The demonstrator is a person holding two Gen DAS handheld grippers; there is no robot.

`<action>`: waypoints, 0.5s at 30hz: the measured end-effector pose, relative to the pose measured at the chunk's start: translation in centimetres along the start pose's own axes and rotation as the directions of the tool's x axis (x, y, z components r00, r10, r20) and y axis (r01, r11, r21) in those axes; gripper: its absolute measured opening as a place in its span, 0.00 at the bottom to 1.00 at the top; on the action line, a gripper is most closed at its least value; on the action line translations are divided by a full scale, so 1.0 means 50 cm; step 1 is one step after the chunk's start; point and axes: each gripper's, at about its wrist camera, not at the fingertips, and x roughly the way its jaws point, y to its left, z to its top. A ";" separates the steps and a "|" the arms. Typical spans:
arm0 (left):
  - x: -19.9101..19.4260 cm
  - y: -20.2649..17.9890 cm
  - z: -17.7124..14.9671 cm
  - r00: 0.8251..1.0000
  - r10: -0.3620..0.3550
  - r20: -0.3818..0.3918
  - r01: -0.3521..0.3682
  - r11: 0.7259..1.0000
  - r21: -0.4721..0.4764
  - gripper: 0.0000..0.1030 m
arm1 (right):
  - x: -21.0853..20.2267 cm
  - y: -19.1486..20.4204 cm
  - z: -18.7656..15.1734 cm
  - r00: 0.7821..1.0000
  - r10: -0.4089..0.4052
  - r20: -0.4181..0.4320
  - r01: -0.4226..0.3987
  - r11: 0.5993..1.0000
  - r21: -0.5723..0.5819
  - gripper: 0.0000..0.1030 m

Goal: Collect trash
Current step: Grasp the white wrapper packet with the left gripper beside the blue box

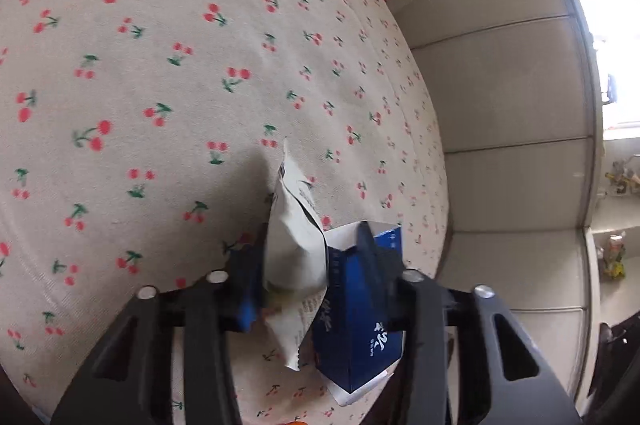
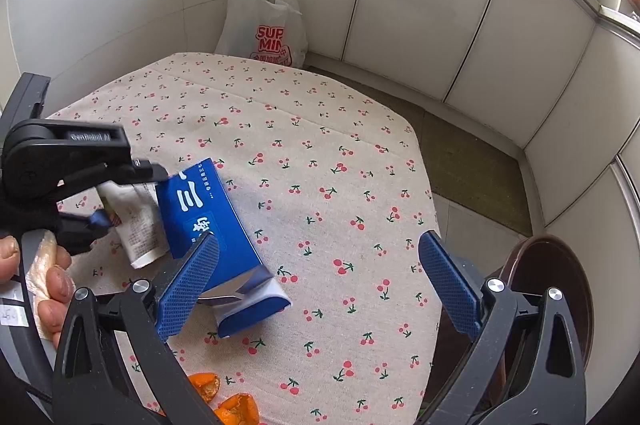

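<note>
Right now the blue carton (image 2: 212, 229) lies flat on the table (image 2: 320, 161), a flattened cardboard box with white lettering, its long axis running from the left claw (image 2: 120, 197) at its far end down to a folded silver-and-white flap at the near end, which points toward the right claw (image 2: 320, 273). Beside the carton, on its left, a crumpled white wrapper (image 2: 136, 225) of printed paper or foil stands pinched upright. In the left wrist view the left claw (image 1: 320, 277) is closed narrowly on the wrapper (image 1: 292, 249) and the carton (image 1: 356, 309) together, one blue pad pressed against the wrapper and the other finger against the carton's side. The right claw stands wide, with nothing between its blue dimpled pads (image 2: 448, 285); its left pad overlaps the carton's near half in the picture, but whether it touches I cannot tell. A hand (image 2: 44, 289) grips the left tool's handle, left of the carton. Nearer than the carton, at the table's front edge, lie orange peels (image 2: 224, 397). The table wears a beige cloth printed with small red cherries. Beyond the carton, off the far end of the table, a white plastic shopping bag (image 2: 264, 25) with red lettering stands in the corner against pale panelled walls. To the right of the carton, past the table's edge, a dark brown round stool (image 2: 560, 289) shows.
</note>
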 end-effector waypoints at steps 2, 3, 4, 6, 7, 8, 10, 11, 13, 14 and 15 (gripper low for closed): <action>-0.010 -0.001 0.008 1.000 -0.004 0.016 0.003 1.000 0.025 0.24 | 0.003 0.003 0.001 1.000 0.016 -0.002 -0.016 1.000 -0.003 0.93; -0.014 -0.001 0.012 1.000 -0.011 0.021 0.011 0.999 0.033 0.24 | 0.005 0.005 0.001 1.000 0.026 -0.002 -0.026 1.000 -0.005 0.93; -0.022 0.001 0.016 1.000 -0.020 0.019 0.019 0.999 0.038 0.24 | 0.007 0.009 0.003 0.999 0.045 -0.002 -0.045 0.999 -0.008 0.93; -0.036 0.006 0.024 0.999 -0.033 0.014 0.032 0.998 0.062 0.22 | 0.011 0.018 0.006 0.997 0.081 -0.008 -0.081 0.996 -0.025 0.93; -0.046 0.005 0.029 0.999 -0.034 0.014 0.033 0.995 0.094 0.18 | 0.013 0.024 0.008 0.995 0.097 -0.013 -0.098 0.995 -0.036 0.93; -0.056 0.002 0.031 0.999 -0.030 0.019 0.027 0.991 0.131 0.18 | 0.016 0.031 0.009 0.993 0.113 -0.020 -0.114 0.992 -0.051 0.93; -0.083 -0.006 0.032 0.999 -0.009 0.044 -0.002 0.973 0.232 0.18 | 0.024 0.043 0.012 0.990 0.136 -0.036 -0.139 0.987 -0.080 0.93; -0.099 -0.009 0.032 0.998 0.006 0.063 -0.024 0.958 0.285 0.18 | 0.029 0.049 0.013 0.989 0.143 -0.047 -0.147 0.985 -0.095 0.93; -0.119 -0.001 0.038 0.998 0.003 0.067 -0.023 0.952 0.306 0.18 | 0.041 0.058 0.011 0.986 0.149 -0.071 -0.156 0.982 -0.107 0.93; -0.128 0.004 0.041 0.998 -0.008 0.063 -0.012 0.953 0.302 0.18 | 0.046 0.059 0.010 0.985 0.155 -0.082 -0.163 0.981 -0.105 0.93; -0.139 0.007 0.043 0.998 -0.017 0.064 -0.003 0.953 0.302 0.18 | 0.051 0.061 0.009 0.982 0.161 -0.095 -0.171 0.980 -0.103 0.93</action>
